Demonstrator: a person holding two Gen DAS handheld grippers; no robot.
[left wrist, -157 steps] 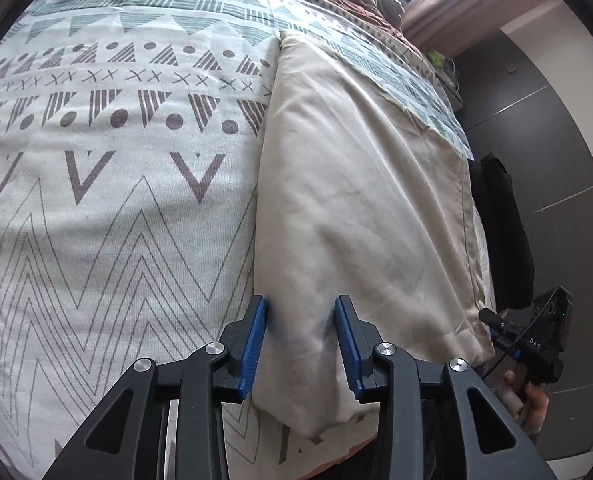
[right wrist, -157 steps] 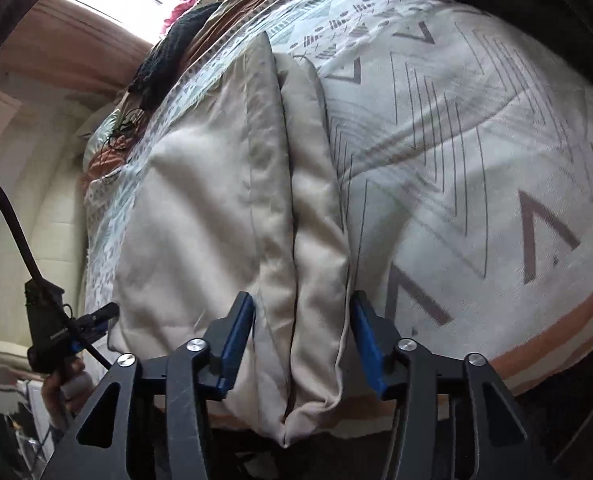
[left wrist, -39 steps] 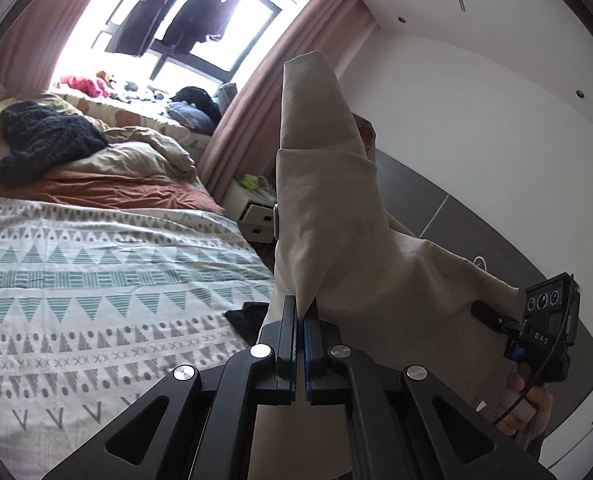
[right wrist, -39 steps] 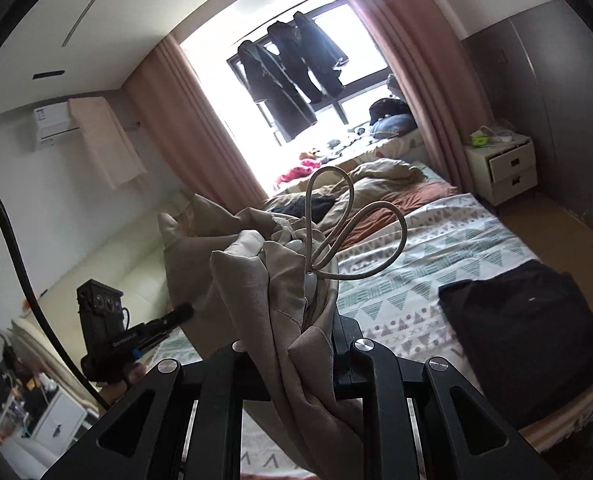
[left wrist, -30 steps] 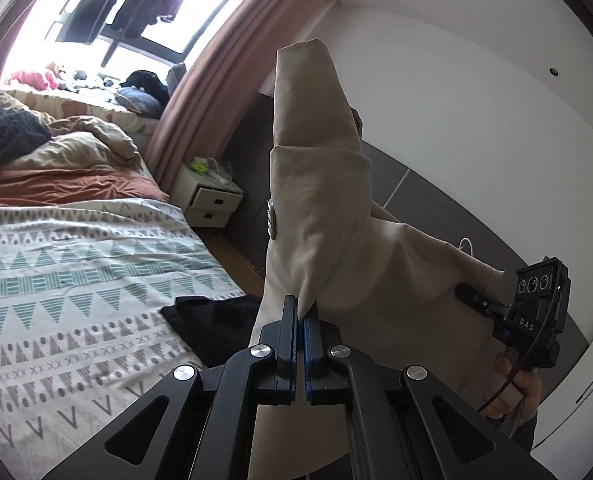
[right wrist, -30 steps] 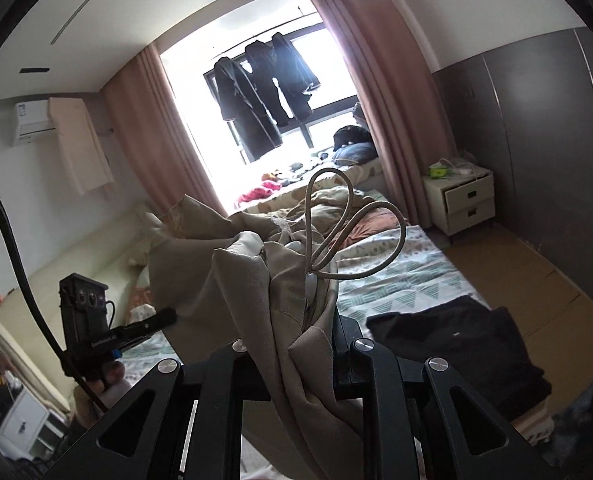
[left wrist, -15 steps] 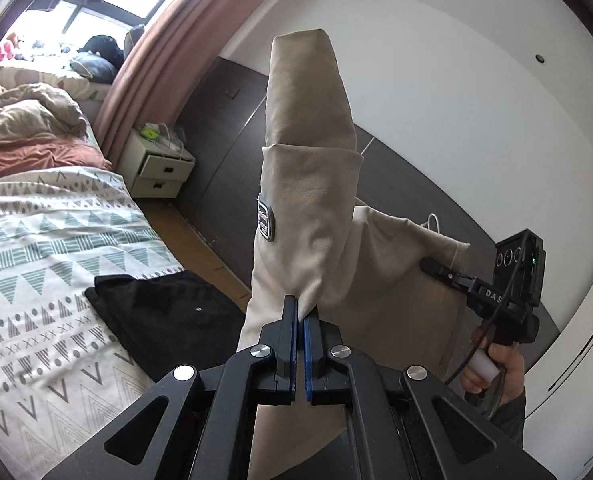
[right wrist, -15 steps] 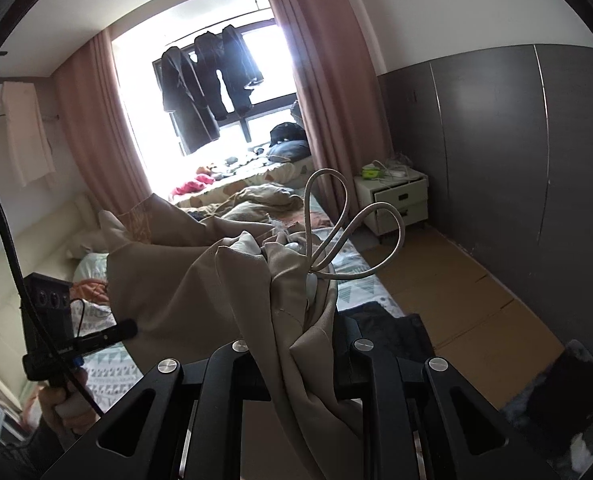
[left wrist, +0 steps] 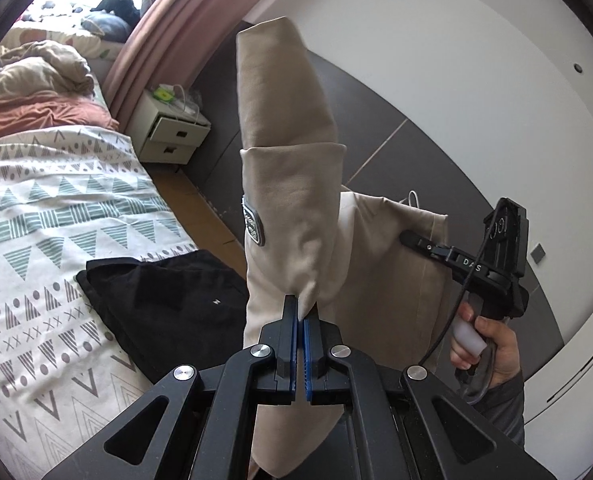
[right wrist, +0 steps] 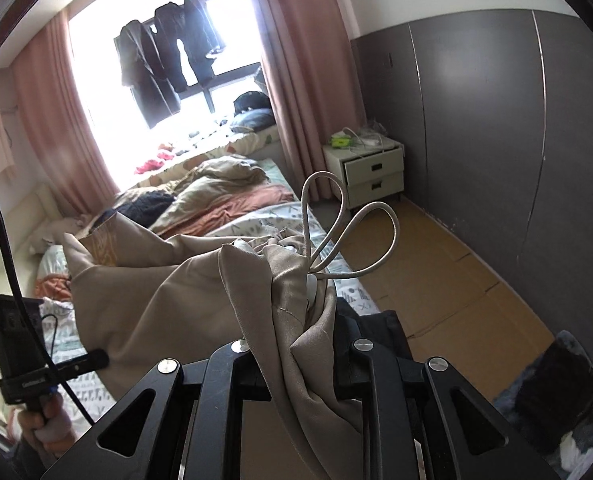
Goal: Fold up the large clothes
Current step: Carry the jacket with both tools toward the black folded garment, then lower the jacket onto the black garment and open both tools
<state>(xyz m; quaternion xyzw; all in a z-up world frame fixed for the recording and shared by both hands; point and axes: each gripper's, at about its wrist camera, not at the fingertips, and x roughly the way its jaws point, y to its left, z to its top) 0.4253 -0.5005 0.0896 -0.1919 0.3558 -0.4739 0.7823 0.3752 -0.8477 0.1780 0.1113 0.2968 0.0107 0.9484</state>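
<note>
Left claw (left wrist: 300, 312): I have it tipped a little below level, over the bed's near corner. Jaws pressed together on a pinch of the beige trousers (left wrist: 292, 184), which rise straight from the pads in a tall folded column carrying a small dark badge.

Right claw (right wrist: 300, 364): I have it angled downward toward the floor beside the bed. Jaws narrowed onto a thick bunch of the same cloth, the waistband end, which fills the gap and hides the pads. A looped drawstring (right wrist: 348, 236) stands up from the bunch.

Trousers, position: off the bed (left wrist: 56, 216), hanging in the air as a sagging span between the two claws. In the left view the far end reaches the right claw's finger; the right hand (left wrist: 492, 344) grips that handle, grey sleeve below. In the right view the left hand (right wrist: 48, 424) holds its handle at lower left.

Black garment (left wrist: 164, 304): folded, on the bed's corner below the span.
</note>
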